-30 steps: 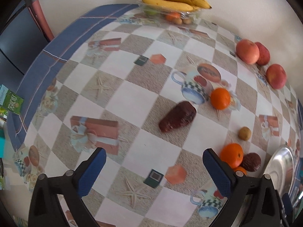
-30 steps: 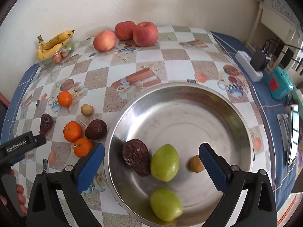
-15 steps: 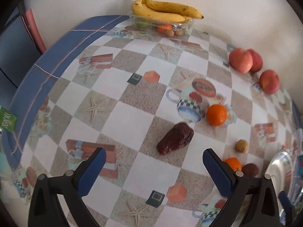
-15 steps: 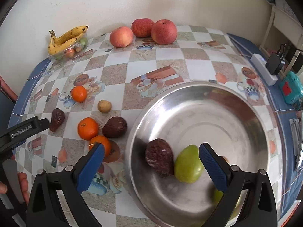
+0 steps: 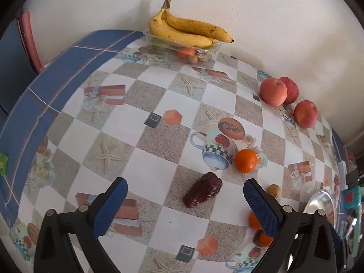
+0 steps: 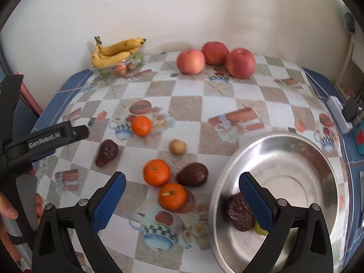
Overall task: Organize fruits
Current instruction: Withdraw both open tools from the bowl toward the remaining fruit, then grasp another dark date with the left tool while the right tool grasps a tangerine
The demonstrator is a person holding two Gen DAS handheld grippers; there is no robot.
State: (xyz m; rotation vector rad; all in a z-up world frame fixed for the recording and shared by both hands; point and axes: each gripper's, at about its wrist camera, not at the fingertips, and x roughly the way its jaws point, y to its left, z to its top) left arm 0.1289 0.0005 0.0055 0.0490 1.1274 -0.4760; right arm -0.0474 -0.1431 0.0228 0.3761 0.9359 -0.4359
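Fruit sorting is at an early stage: most fruit is not yet in the steel bowl (image 6: 284, 150).

Counting from largest to smallest: one steel bowl at the right, holding one dark fruit (image 6: 238, 211) and something yellow-green half hidden behind a finger; one bunch of bananas (image 6: 116, 50) on a clear tray at the wall; three apples (image 6: 191, 61) near the wall; two dark fruits (image 6: 106, 152) on the cloth; three oranges (image 6: 156, 172); one small brown fruit (image 6: 177, 146). The left gripper (image 5: 184, 195) is wide open and empty, with a dark fruit between its fingers' line of view. The right gripper (image 6: 182, 193) is also wide open and holds nothing.
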